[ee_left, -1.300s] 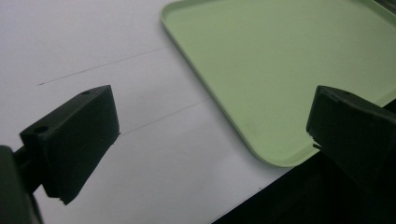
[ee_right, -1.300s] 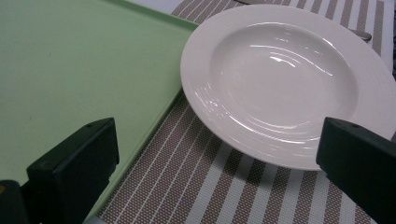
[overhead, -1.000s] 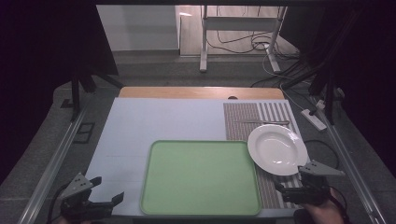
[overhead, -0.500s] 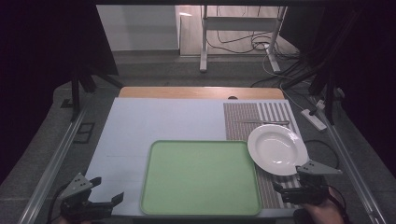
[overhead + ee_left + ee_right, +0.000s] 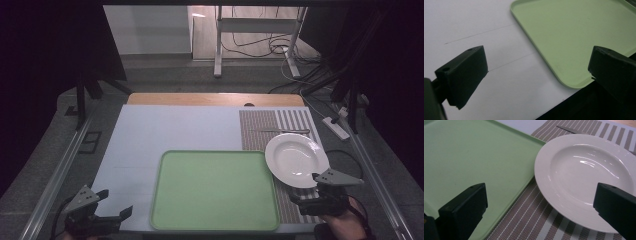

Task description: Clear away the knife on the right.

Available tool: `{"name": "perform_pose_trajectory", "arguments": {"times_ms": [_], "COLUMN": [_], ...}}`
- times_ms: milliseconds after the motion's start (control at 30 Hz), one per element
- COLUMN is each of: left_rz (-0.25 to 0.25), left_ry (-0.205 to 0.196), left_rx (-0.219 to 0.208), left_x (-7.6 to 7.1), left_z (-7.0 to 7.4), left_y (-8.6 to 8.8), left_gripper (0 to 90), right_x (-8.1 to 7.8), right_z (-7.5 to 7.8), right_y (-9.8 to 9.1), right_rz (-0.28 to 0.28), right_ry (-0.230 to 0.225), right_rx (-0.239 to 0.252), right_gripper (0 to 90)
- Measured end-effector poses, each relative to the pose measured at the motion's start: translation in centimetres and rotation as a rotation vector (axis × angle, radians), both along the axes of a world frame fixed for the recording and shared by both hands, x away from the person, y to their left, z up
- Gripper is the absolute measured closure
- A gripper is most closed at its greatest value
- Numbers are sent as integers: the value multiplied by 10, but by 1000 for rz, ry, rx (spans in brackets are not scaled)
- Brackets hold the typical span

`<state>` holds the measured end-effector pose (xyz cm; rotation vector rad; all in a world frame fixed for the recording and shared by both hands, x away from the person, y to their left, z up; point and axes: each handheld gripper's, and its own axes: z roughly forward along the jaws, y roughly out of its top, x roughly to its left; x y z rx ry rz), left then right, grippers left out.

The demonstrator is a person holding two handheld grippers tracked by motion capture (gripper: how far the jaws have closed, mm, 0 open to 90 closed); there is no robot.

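The right gripper, jaws open, had drawn back slightly from the white plate; the left gripper stayed open beside the green tray, suggesting an approach not yet committed.

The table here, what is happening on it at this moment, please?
A person holds one pair of tongs in each hand at the near edge of the table. The right tongs are open and sit just short of the white plate, which rests on a striped placemat beside an empty green tray. The left tongs are also open, near the tray's left corner. Nothing is gripped yet. A knife lies on the placemat behind the plate.
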<state>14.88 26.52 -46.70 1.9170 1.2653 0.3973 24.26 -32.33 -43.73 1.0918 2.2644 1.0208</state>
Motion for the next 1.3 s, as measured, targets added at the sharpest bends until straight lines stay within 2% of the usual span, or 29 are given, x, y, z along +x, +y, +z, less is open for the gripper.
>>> {"name": "perform_pose_trajectory", "arguments": {"times_ms": [300,633,700,800,1100,1300], "left_rz": [1,0,0,1,2,2], "left_ry": [1,3,3,5,5,6], "left_rx": [-1,-1,0,-1,-4,-6], "left_x": [0,0,0,0,0,0], "left_z": [0,0,0,0,0,0], "left_y": [0,0,0,0,0,1], "left_gripper": [23,23,23,23,23,23], "right_x": [9,20,22,26,36,44], "right_z": [1,-1,-1,-2,-7,-7], "right_y": [1,4,5,6,11,14], "right_rz": [4,10,1,-2,-18,-4], "right_ry": [12,9,27,73,101,93], "right_rx": [50,52,55,86,62,63], "right_gripper": [2,3,2,3,2,2]}}
